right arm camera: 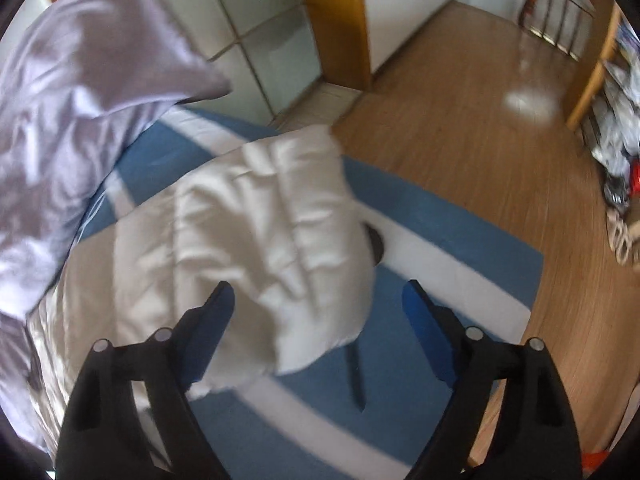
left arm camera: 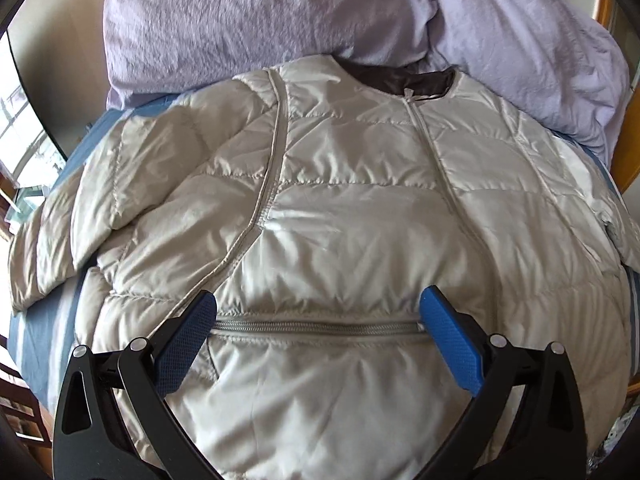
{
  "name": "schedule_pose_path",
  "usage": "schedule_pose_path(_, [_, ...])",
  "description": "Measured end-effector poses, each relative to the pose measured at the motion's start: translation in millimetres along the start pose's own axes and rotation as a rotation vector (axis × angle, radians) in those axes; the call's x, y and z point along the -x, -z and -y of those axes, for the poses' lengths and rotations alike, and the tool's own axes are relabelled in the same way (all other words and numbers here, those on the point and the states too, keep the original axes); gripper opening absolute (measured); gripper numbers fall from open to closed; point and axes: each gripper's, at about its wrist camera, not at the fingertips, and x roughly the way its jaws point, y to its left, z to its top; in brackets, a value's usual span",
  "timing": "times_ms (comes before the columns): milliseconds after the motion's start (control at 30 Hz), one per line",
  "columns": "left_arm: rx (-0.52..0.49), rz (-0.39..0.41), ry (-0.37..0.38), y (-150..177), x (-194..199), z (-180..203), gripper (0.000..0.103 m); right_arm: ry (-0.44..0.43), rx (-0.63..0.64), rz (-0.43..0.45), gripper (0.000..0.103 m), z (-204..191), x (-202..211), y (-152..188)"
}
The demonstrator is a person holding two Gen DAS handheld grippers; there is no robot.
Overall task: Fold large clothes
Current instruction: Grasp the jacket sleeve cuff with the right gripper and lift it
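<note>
The pale quilted jacket (left arm camera: 340,208) lay face up and spread flat on the blue-and-white striped bed (right arm camera: 440,264), collar toward the lilac pillows (left arm camera: 248,28) at the head, its long axis running away from both grippers. The left gripper (left arm camera: 318,312) hung wide open and empty over the hem by the pocket zip (left arm camera: 316,326). The right gripper (right arm camera: 318,300), open and empty, straddled the sleeve (right arm camera: 276,232) reaching toward the bed's side edge, so it looked nearer for folding that in.

Lilac duvet (left arm camera: 256,20) crowds jacket (left arm camera: 340,208) collar; striped sheet (right arm camera: 452,264) (sleeve side) free.
</note>
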Motion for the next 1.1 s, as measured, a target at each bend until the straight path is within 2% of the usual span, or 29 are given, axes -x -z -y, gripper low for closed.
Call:
schedule_pose_path(167, [-0.003,0.022,-0.011,0,-6,-1,0.102,-0.047,-0.078,-0.032,0.064,18,-18,-3])
schedule_pose_path(233, [-0.004,0.031,-0.013,0,-7,-1,0.102,-0.066,-0.063,-0.023,0.052,16,-18,0])
schedule_pose_path(267, [-0.004,0.036,-0.014,1,-7,0,0.102,-0.077,-0.051,-0.025,0.042,13,-18,0])
schedule_pose_path(300, [-0.004,0.041,-0.016,1,-7,0,0.102,-0.088,-0.037,-0.032,0.039,11,-19,2])
schedule_pose_path(367, [-0.006,0.050,-0.020,3,-8,1,0.102,-0.092,-0.024,-0.035,0.027,2,-19,3])
schedule_pose_path(467, [-0.007,0.060,-0.022,4,-9,1,0.102,-0.072,0.014,-0.013,0.019,-12,-12,3])
schedule_pose_path(633, [-0.004,0.079,-0.008,7,-12,-1,0.102,-0.085,0.139,0.077,0.016,-58,17,4])
schedule_pose_path(800, [-0.006,0.107,-0.012,11,-14,0,0.102,-0.238,0.251,0.135,0.015,-129,50,12])
schedule_pose_path(833, [-0.005,0.112,-0.012,12,-14,0,0.102,-0.291,0.299,0.141,0.015,-152,59,20])
schedule_pose_path(1000, [0.002,0.119,-0.003,13,-15,-2,0.102,-0.446,0.497,0.119,0.015,-241,79,65])
schedule_pose_path(1100, [0.007,0.121,0.006,13,-16,-3,0.102,-0.481,0.594,0.067,0.015,-283,77,101])
